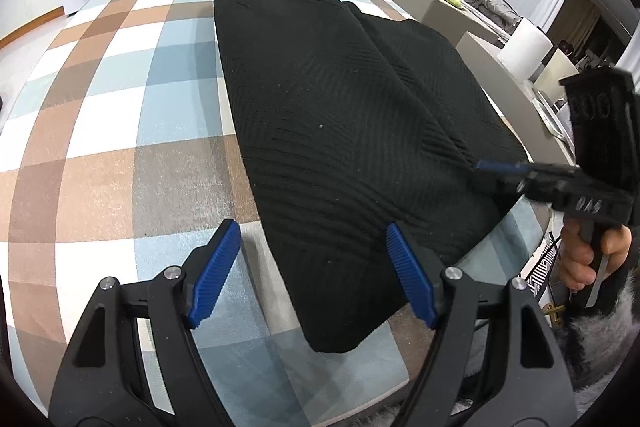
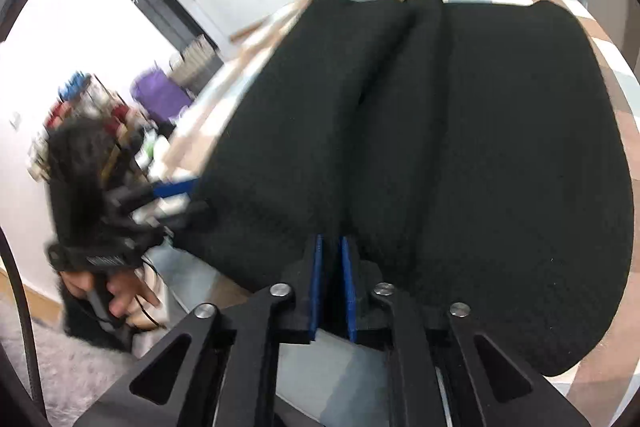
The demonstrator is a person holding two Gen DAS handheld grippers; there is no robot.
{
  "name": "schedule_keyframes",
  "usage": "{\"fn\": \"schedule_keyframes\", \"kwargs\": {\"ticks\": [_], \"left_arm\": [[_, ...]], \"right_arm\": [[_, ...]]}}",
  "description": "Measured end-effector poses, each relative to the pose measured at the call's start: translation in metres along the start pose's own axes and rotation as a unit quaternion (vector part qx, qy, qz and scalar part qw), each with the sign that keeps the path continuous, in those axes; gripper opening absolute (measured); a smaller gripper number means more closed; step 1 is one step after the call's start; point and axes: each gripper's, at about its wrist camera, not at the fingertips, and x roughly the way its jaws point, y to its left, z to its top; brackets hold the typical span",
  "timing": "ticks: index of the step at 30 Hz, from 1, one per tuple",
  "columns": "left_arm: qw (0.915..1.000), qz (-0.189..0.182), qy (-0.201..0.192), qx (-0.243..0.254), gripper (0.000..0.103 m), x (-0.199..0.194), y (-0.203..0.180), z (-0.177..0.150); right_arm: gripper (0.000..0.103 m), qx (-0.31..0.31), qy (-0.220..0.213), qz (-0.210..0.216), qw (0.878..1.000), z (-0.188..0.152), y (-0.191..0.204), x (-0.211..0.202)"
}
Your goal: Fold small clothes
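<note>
Checked tablecloth (image 1: 120,147) under black knit garment (image 1: 340,131), folded lengthwise. Left gripper (image 1: 314,273) angled downward, fingers wide apart, straddling garment's near corner — nothing clamped. Right gripper (image 2: 331,283) angled down at garment's edge, fingers nearly together; cloth between pads uncertain through blur. Left view alone shows bare cloth beside fingers; right view alone — central ridge ahead of fingertips.

A matt black ribbed-knit garment (image 1: 340,131) is lying ahead of the ridged blue rubbery pads (image 1: 214,273) – themselves sitting on matt black plastic fingers with shiny metal pins – over a fuzzy checked cloth (image 1: 120,115).
</note>
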Motion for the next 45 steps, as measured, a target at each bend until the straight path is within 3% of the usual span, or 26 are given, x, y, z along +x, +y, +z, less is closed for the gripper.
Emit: {"fn": "schedule_keyframes", "kwargs": {"ticks": [2, 5, 13, 15, 16, 17, 22, 24, 26, 28, 29, 33, 38, 43, 45], "left_arm": [[1.0, -0.004, -0.004, -0.007, 0.073, 0.0, 0.001, 0.002], [0.9997, -0.004, -0.015, -0.021, 0.073, 0.001, 0.004, 0.008], [0.9965, -0.016, -0.025, -0.078, 0.073, 0.01, 0.025, 0.029], [0.9959, -0.012, -0.03, -0.085, 0.073, 0.01, 0.029, 0.033], [0.9954, -0.015, -0.033, -0.089, 0.073, 0.01, 0.03, 0.036], [0.9951, -0.016, -0.036, -0.09, 0.073, 0.009, 0.031, 0.038], [0.9962, 0.002, -0.04, -0.077, 0.073, 0.002, 0.031, 0.042], [0.9965, 0.009, -0.043, -0.071, 0.073, 0.0, 0.031, 0.043], [0.9967, 0.012, -0.045, -0.067, 0.073, 0.0, 0.03, 0.043], [0.9969, 0.019, -0.044, -0.062, 0.073, 0.002, 0.028, 0.043], [0.9971, 0.021, -0.044, -0.059, 0.073, 0.002, 0.027, 0.043], [0.9977, 0.027, -0.05, -0.037, 0.073, 0.0, 0.019, 0.041], [0.9984, 0.022, -0.044, -0.026, 0.073, 0.005, 0.012, 0.04], [0.9987, 0.013, -0.042, -0.024, 0.073, 0.008, 0.009, 0.04], [0.9988, 0.013, -0.042, -0.023, 0.073, 0.007, 0.009, 0.039]], "right_arm": [[0.026, 0.026, -0.029, -0.019, 0.999, 0.005, -0.013, -0.01], [0.026, 0.059, -0.022, -0.056, 0.996, 0.007, -0.024, 0.004], [0.026, 0.058, -0.032, -0.047, 0.997, 0.032, -0.033, 0.023], [0.021, 0.069, -0.035, -0.054, 0.996, 0.044, -0.033, 0.036], [0.01, 0.071, -0.034, -0.06, 0.995, 0.047, -0.032, 0.036], [0.006, 0.072, -0.034, -0.062, 0.995, 0.048, -0.03, 0.036], [0.004, 0.032, -0.12, -0.076, 0.989, 0.046, 0.002, -0.012], [0.004, 0.045, -0.119, -0.09, 0.988, 0.047, -0.006, -0.02], [0.005, 0.063, -0.09, -0.125, 0.986, 0.043, -0.027, -0.015], [0.006, 0.077, -0.038, -0.125, 0.988, 0.039, -0.047, 0.0], [0.006, 0.087, -0.033, -0.123, 0.988, 0.037, -0.054, 0.001], [0.013, 0.081, -0.067, -0.119, 0.987, 0.033, -0.042, -0.021], [0.033, 0.058, -0.087, -0.052, 0.993, 0.032, -0.012, -0.033], [0.033, 0.086, -0.041, -0.038, 0.995, 0.04, -0.007, 0.018], [0.025, 0.098, -0.038, -0.036, 0.994, 0.042, -0.012, 0.027]]}}
